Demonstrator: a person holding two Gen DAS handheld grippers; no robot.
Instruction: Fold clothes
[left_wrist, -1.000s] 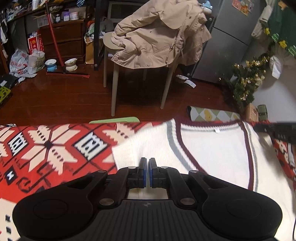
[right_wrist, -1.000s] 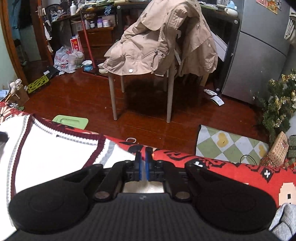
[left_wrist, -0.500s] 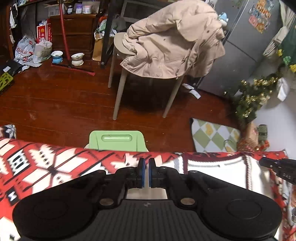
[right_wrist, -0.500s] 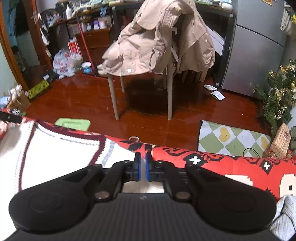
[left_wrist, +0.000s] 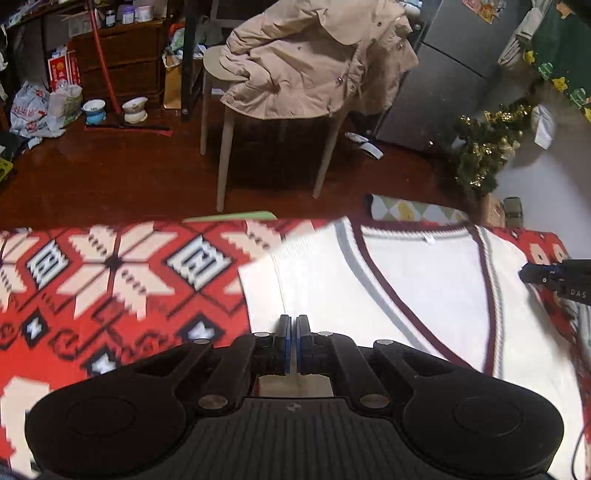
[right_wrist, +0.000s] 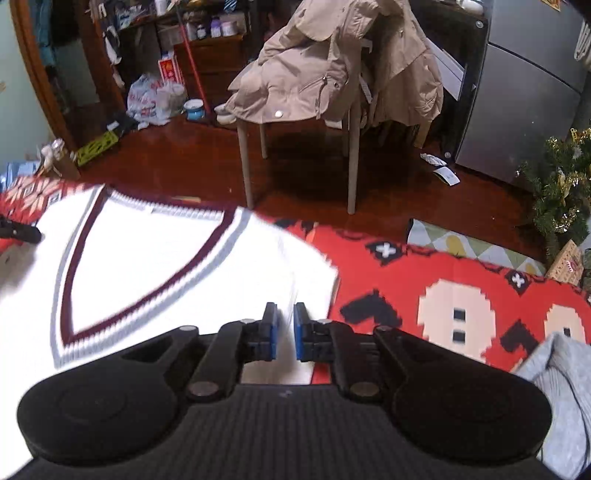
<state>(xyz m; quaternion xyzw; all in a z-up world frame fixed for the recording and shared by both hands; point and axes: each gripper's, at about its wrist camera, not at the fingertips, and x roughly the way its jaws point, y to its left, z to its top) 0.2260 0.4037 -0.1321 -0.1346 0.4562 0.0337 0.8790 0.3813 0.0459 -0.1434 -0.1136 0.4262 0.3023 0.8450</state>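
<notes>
A white knit vest (left_wrist: 424, 288) with a maroon and grey V-neck lies flat on a red patterned blanket (left_wrist: 110, 277). My left gripper (left_wrist: 290, 332) sits at the vest's left shoulder, its blue pads pinched together on a thin fold of white knit. In the right wrist view the vest (right_wrist: 147, 258) spreads to the left, and my right gripper (right_wrist: 285, 328) stands over its right shoulder edge, pads parted, with blurred white fabric in the gap. The right gripper's tip (left_wrist: 554, 280) shows at the far right of the left wrist view.
A grey garment (right_wrist: 554, 369) lies on the blanket (right_wrist: 461, 295) at lower right. Beyond the blanket's far edge are dark wooden floor, a chair draped with a beige coat (left_wrist: 314, 62), a checked mat (left_wrist: 406, 210), a small decorated tree (left_wrist: 484, 147) and a fridge (right_wrist: 517, 92).
The vest was lifted and drawn back, then laid down flat again. My right gripper's pads have parted; they were shut before. The left pads stay pinched.
</notes>
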